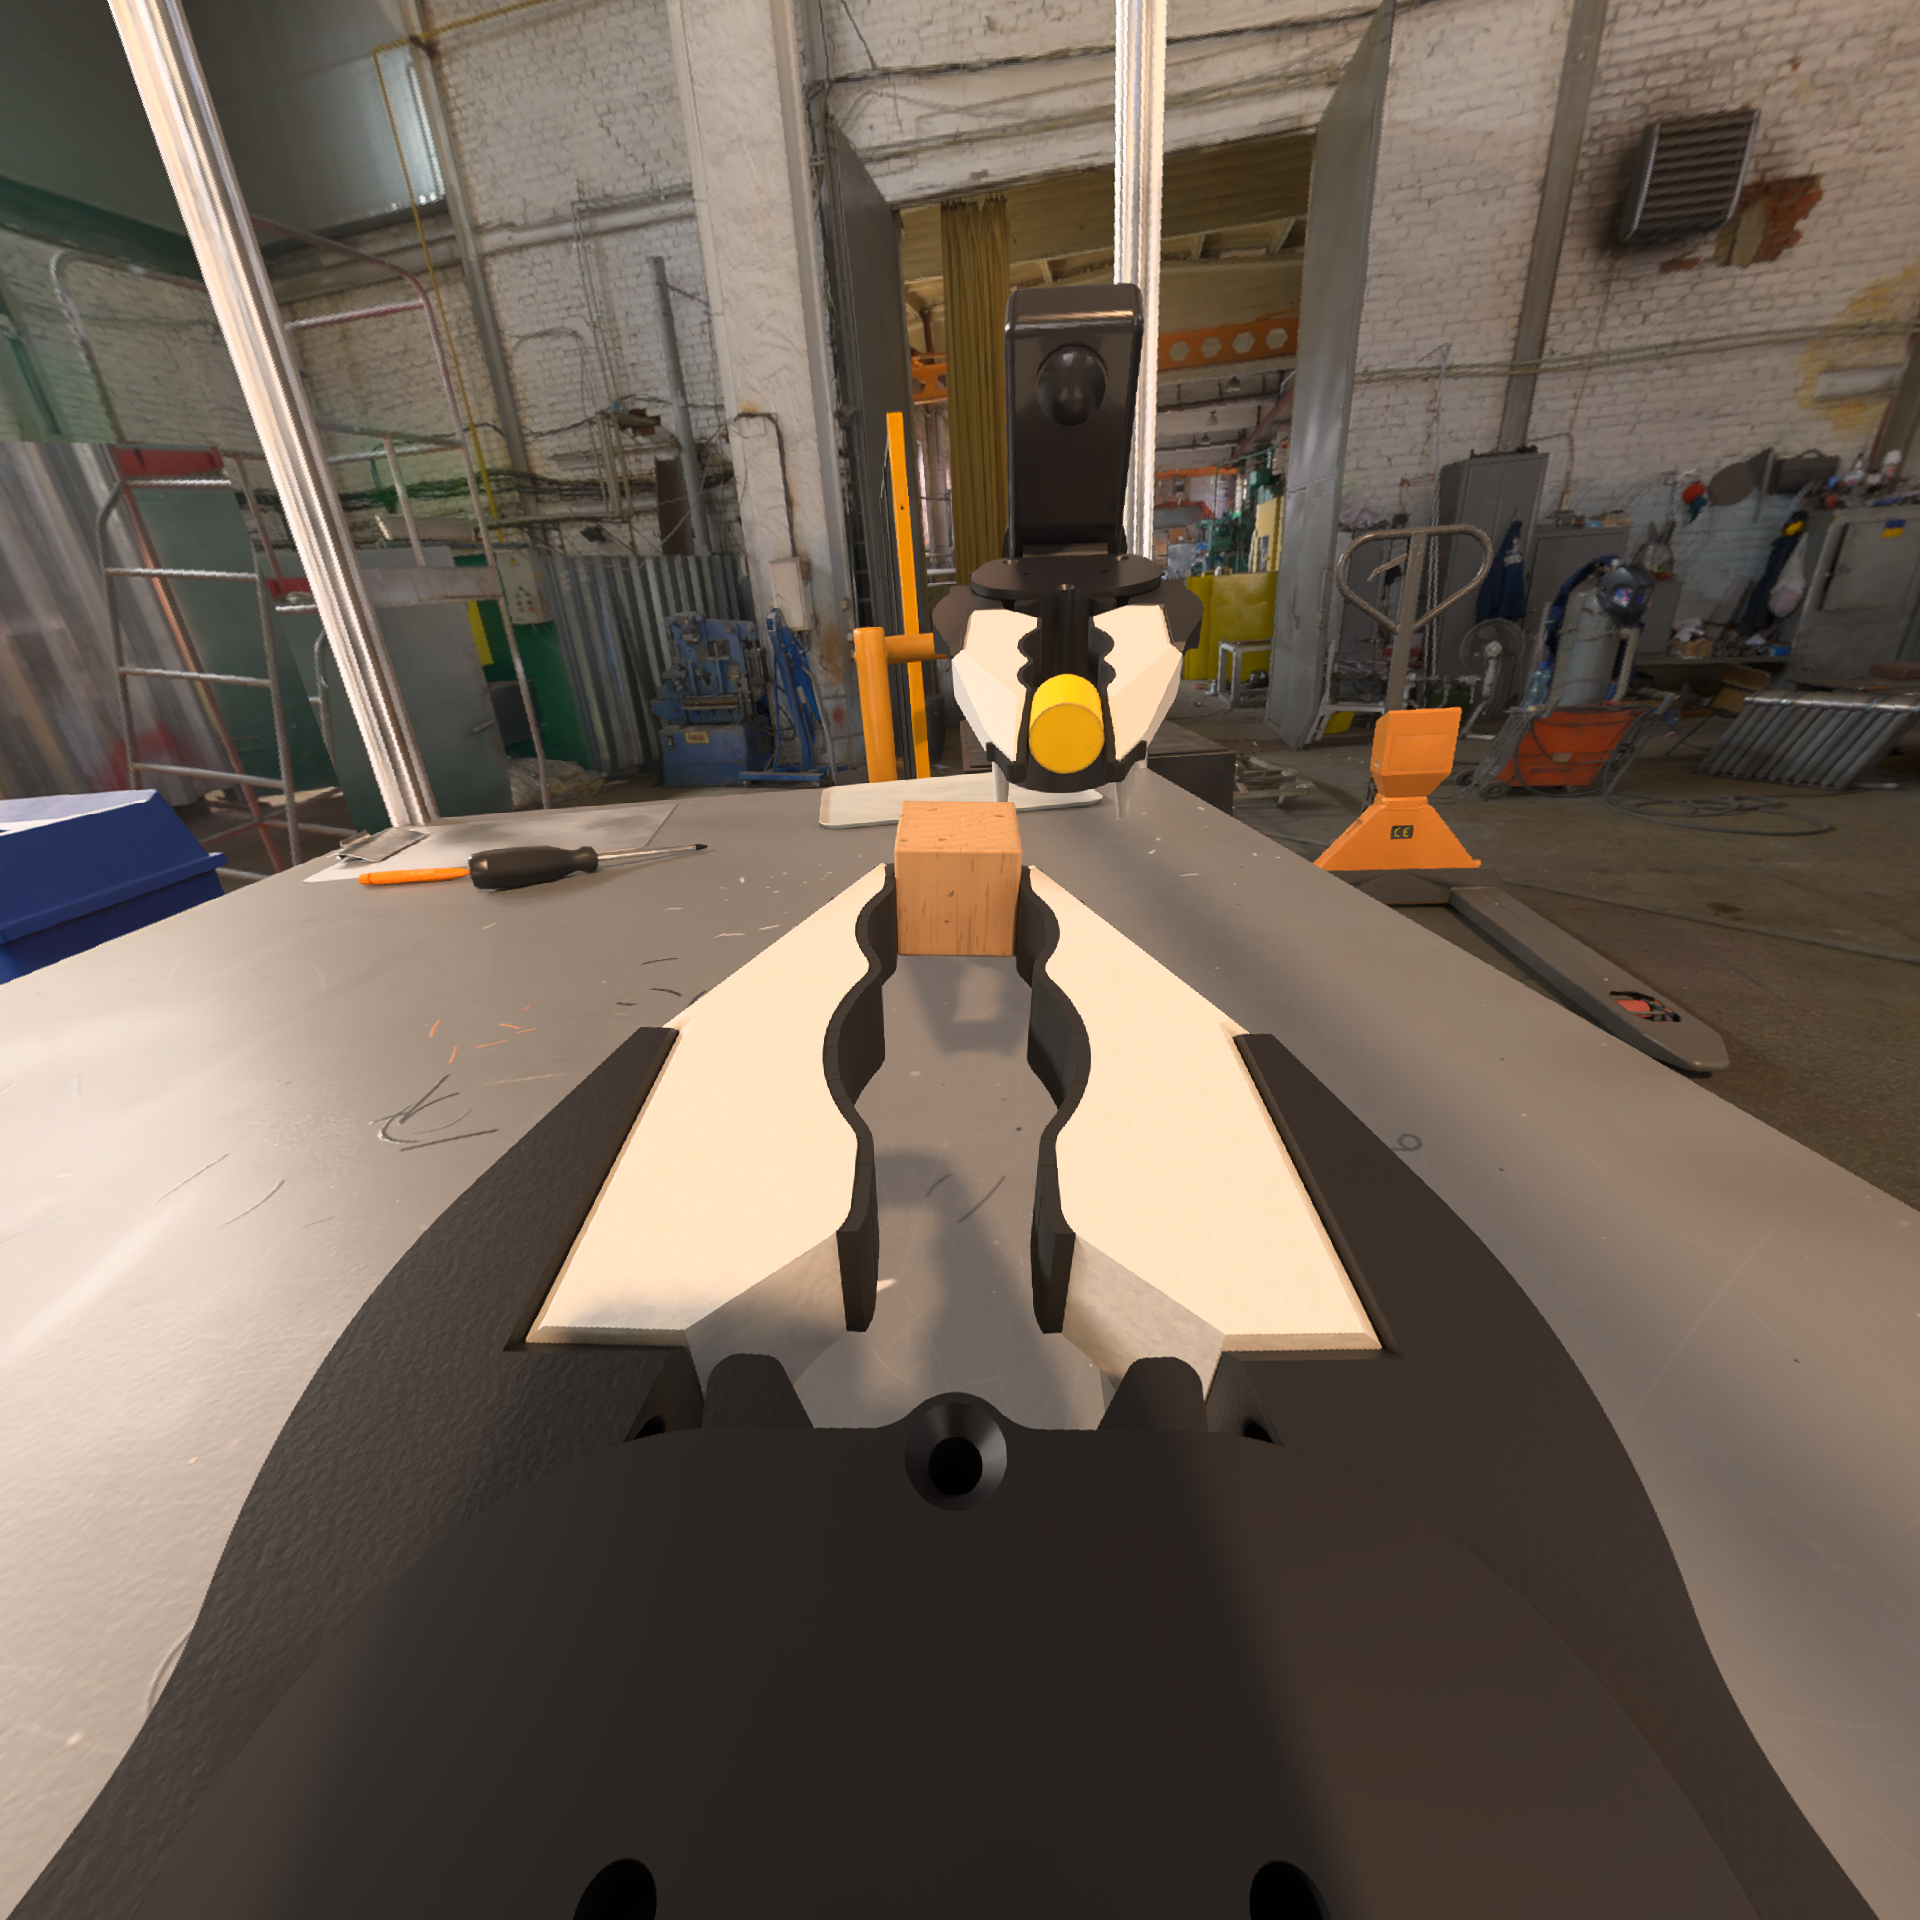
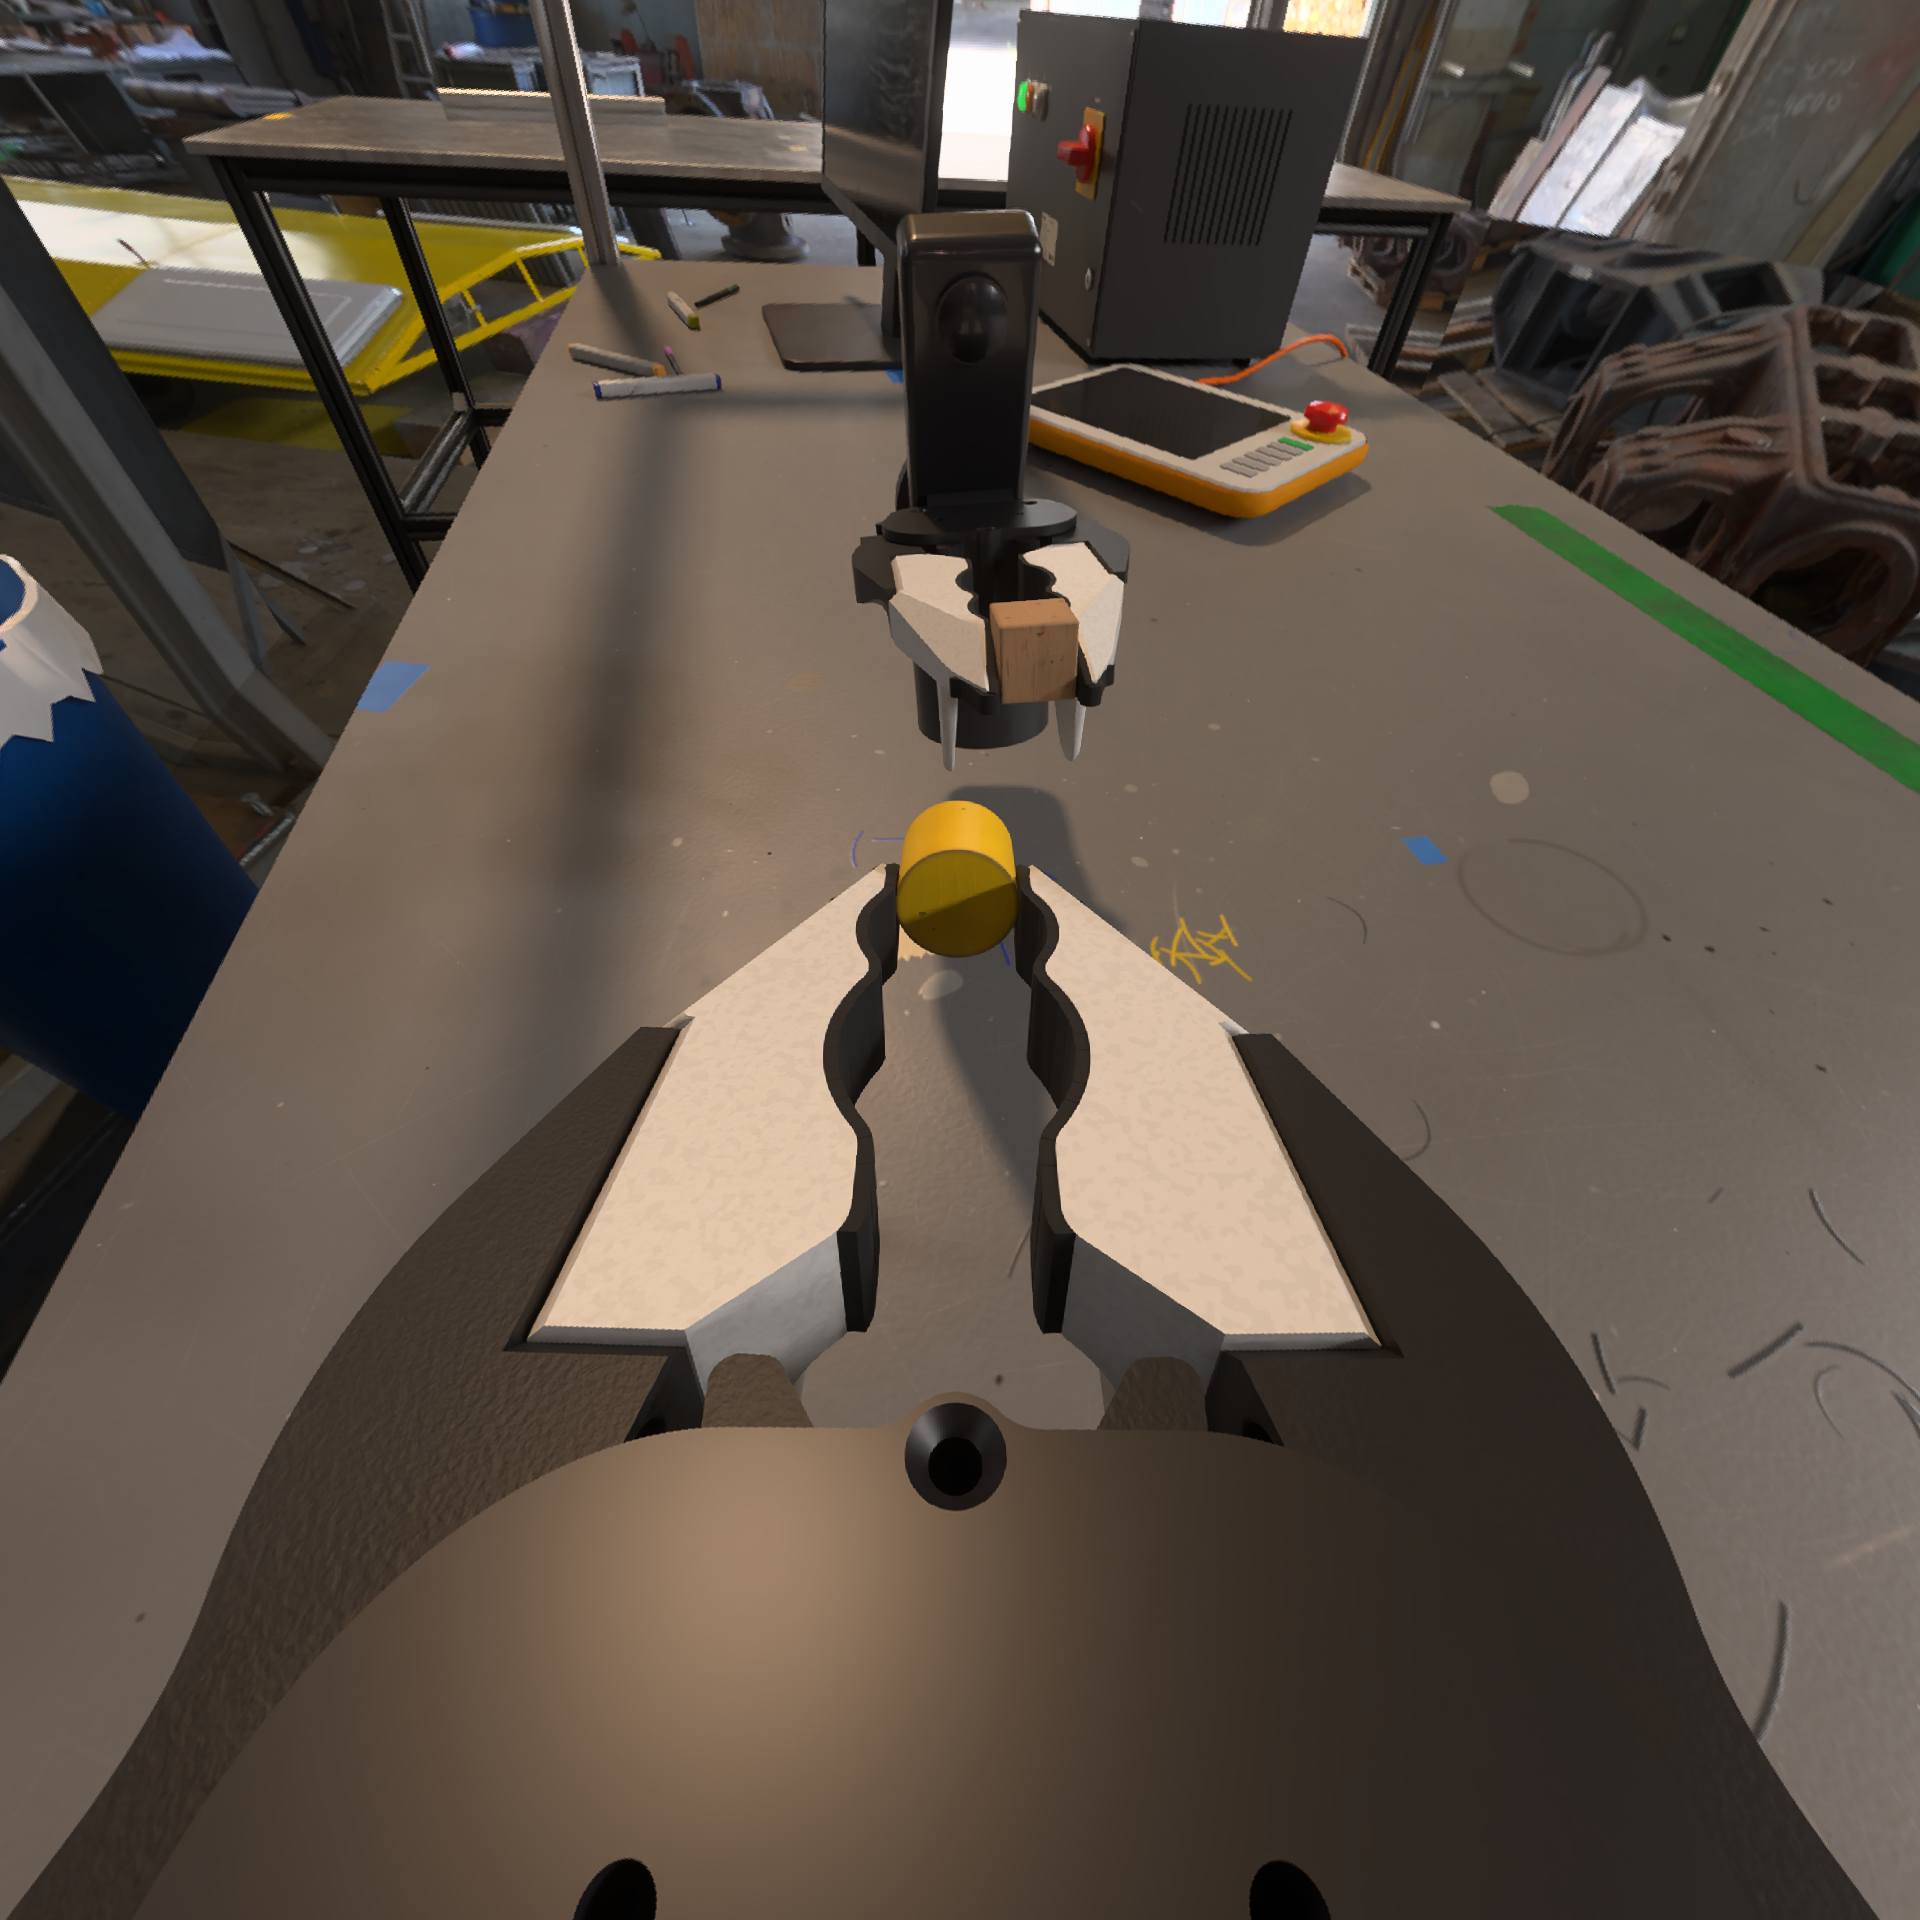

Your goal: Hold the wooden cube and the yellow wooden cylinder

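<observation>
My left gripper (image 1: pixel 956 896) is shut on the wooden cube (image 1: pixel 956 878), held between its fingertips above the grey table (image 1: pixel 312 1039). My right gripper (image 2: pixel 956 896) is shut on the yellow wooden cylinder (image 2: pixel 956 878), which lies on its side along the fingers, held above the table. The two grippers face each other. In the left wrist view the right gripper (image 1: pixel 1065 748) shows farther off with the cylinder (image 1: pixel 1065 724). In the right wrist view the left gripper (image 2: pixel 1023 675) shows with the cube (image 2: pixel 1032 649).
A black-handled screwdriver (image 1: pixel 535 864) and an orange pen (image 1: pixel 414 876) lie at the table's far left. A yellow-edged pendant with a red button (image 2: pixel 1195 436), a dark control box (image 2: pixel 1174 177), markers (image 2: pixel 655 384) and a green tape line (image 2: pixel 1714 644) are at the other end.
</observation>
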Motion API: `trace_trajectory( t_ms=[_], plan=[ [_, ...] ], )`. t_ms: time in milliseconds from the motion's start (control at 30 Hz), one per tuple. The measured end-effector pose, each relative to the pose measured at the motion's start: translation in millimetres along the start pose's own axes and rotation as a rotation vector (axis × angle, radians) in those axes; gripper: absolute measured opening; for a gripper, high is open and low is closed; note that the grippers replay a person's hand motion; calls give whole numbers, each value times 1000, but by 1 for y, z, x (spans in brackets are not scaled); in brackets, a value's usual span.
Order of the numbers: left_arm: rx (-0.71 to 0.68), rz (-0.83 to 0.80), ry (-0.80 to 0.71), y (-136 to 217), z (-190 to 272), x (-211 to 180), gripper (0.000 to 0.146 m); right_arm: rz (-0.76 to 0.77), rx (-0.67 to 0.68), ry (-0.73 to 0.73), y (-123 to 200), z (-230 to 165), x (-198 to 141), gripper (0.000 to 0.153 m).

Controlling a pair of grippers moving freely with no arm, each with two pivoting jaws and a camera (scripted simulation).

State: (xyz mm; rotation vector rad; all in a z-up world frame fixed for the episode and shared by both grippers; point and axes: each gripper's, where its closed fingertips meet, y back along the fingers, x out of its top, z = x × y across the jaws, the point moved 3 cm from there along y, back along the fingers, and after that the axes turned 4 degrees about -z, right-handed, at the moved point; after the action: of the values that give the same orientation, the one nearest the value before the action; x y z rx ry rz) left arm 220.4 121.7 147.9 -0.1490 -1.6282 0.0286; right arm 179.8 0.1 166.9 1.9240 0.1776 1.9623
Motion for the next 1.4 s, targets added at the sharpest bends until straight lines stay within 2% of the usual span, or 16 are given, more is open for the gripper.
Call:
trace_trajectory(
  t_ms=[100, 267, 400, 533, 667, 833, 1200, 1400],
  plan=[
    [-10, 0, 4, 1, 1, -1, 21, 5, 8, 22, -2, -2, -1, 21],
    [-33, -15, -15, 2, 6, -2, 21, -117, -12, 52, -2, -9, -4, 21],
    [-51, -97, -69, -7, 15, -4, 21, -251, 1, 31, 12, -16, -3, 21],
    [-67, -104, -75, -21, 19, -2, 21, -309, 7, 5, 28, -17, -1, 21],
    [-70, -115, -80, -27, 21, -2, 21, -284, -6, 2, 33, -20, -4, 21],
    [-49, -37, -34, -23, 17, 1, 21, -113, -46, -19, 22, -20, -11, 21],
    [-43, -22, -97, -24, 24, 1, 21, -163, -25, -14, 24, -24, -9, 21],
    [-3, -95, -149, -24, 22, 0, 21, -183, -24, -8, 23, -18, -12, 21]
  ],
)
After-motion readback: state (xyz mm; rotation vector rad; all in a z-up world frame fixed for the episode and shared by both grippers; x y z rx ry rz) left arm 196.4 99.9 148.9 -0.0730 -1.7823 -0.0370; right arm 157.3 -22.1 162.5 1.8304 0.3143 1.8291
